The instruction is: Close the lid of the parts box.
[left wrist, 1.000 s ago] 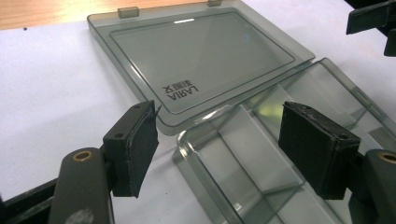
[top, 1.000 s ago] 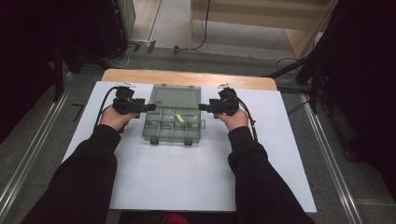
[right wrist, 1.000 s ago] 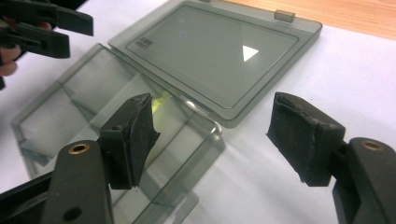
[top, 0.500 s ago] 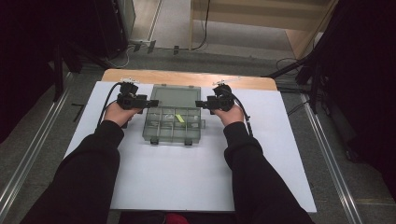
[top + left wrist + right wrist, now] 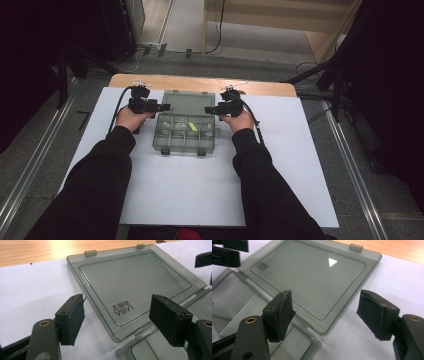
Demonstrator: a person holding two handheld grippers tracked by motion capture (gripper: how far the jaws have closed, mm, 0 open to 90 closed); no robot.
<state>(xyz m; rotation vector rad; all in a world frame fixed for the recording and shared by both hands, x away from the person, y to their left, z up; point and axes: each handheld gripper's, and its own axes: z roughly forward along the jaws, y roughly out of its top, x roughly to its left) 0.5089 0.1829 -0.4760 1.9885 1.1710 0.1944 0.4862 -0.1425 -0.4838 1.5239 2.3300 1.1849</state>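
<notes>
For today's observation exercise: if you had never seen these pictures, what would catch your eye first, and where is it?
First, the smoky clear compartment box at the middle of the white table sheet, its lid flung open and lying flat toward the far wooden edge. Next, the left gripper and right gripper, jaws apart, flanking the lid's two near corners. A small yellow-green item sits in one compartment.

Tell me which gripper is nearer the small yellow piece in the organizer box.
Right, by a slight margin. The right gripper hovers at the open lid's right edge; the left gripper at its left edge. The yellow piece lies right of centre in the organizer box.
</notes>
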